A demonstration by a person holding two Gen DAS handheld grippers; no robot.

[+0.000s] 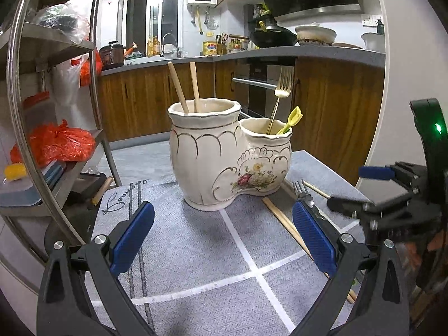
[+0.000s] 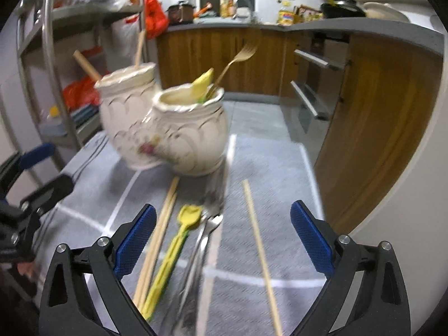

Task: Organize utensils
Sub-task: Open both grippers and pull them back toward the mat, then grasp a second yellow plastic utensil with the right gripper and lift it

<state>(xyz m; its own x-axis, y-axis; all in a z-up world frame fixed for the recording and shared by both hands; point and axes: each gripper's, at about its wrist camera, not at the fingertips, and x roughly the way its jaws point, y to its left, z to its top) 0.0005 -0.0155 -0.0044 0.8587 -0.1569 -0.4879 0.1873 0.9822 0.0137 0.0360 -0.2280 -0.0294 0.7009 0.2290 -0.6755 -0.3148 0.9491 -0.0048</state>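
Ceramic holder (image 1: 224,159) sat mid-frame in the left wrist view, left gripper (image 1: 222,238) spread and empty, while the right wrist view showed the right gripper (image 2: 222,240) spread wide above chopsticks (image 2: 159,232), yellow spoon (image 2: 179,240) and fork (image 2: 204,235), probably choosing which to lift next

A grey mat (image 2: 266,162) covers the bench — on it stand the ceramic holder (image 1: 224,159), loose chopsticks (image 2: 259,240), a yellow spoon (image 2: 179,240) and a fork (image 2: 205,232).
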